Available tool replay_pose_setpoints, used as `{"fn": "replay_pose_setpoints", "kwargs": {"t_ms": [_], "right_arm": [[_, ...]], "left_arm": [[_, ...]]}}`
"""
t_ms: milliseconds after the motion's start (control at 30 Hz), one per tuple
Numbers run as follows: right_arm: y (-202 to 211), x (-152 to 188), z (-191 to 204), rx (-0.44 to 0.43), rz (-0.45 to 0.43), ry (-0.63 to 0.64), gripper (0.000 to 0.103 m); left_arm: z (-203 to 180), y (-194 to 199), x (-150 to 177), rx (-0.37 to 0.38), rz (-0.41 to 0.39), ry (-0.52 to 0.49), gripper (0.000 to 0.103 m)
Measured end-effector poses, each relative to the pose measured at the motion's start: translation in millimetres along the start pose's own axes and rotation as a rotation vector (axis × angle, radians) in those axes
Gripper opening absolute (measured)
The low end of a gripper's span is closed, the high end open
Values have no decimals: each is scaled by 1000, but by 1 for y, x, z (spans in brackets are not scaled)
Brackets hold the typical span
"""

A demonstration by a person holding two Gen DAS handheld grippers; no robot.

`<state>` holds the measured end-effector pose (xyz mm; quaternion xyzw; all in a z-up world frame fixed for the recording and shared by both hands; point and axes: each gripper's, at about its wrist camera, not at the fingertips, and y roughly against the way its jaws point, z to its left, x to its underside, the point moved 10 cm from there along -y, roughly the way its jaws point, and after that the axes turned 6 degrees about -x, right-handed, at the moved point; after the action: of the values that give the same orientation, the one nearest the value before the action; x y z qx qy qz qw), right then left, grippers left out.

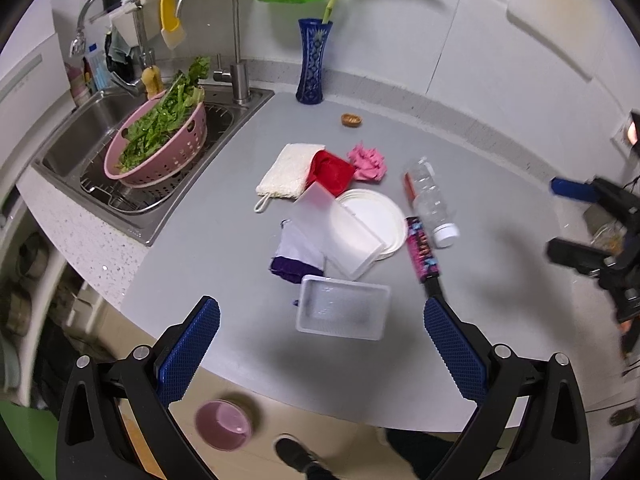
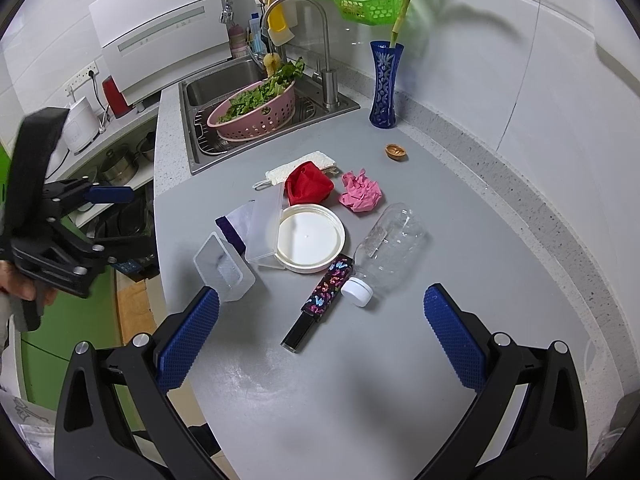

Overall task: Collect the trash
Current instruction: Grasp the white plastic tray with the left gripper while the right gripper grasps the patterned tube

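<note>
Right wrist view: plastic bottle (image 2: 390,246) lies ahead of spread (empty) right hand-held gripper (image 2: 322,334).

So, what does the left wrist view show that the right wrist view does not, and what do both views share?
Only the left wrist view shows the pink round bin on the floor and a dark shoe beside it. Only the right wrist view shows the white countertop appliance, the red cylindrical container and the steel pots on a lower shelf. Both show the clear plastic bottle lying on the grey counter, the crumpled pink paper, the blue glass vase and the pink colander.
</note>
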<state>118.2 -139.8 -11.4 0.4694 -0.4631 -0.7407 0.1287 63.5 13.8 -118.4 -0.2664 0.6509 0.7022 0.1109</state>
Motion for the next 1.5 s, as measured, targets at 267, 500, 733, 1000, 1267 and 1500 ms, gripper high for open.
{"fn": "replay_pose_setpoints", "kwargs": {"t_ms": [267,500,733,1000,1267,1500], "right_arm": [[-10,5,-5,-7,15,-18,100],[-18,9,-14,-4,35,-41,100],[-25,11,-21,-2,58,-59,100],[-35,15,-23,-6,86,-69,100],[-46,18,-16,-5,103,-74,100],[-76,28,-14,57,142,-121,100]], "left_arm": [[13,-49,11,-39,46,-41,98],[20,-82,19,-2,98,13,98],[15,-101,24,19,141,-4,50],[6,-109,29,48,166,-26,3],[7,-81,19,57,116,-21,3],[14,-48,1,52,44,-14,3]]}}
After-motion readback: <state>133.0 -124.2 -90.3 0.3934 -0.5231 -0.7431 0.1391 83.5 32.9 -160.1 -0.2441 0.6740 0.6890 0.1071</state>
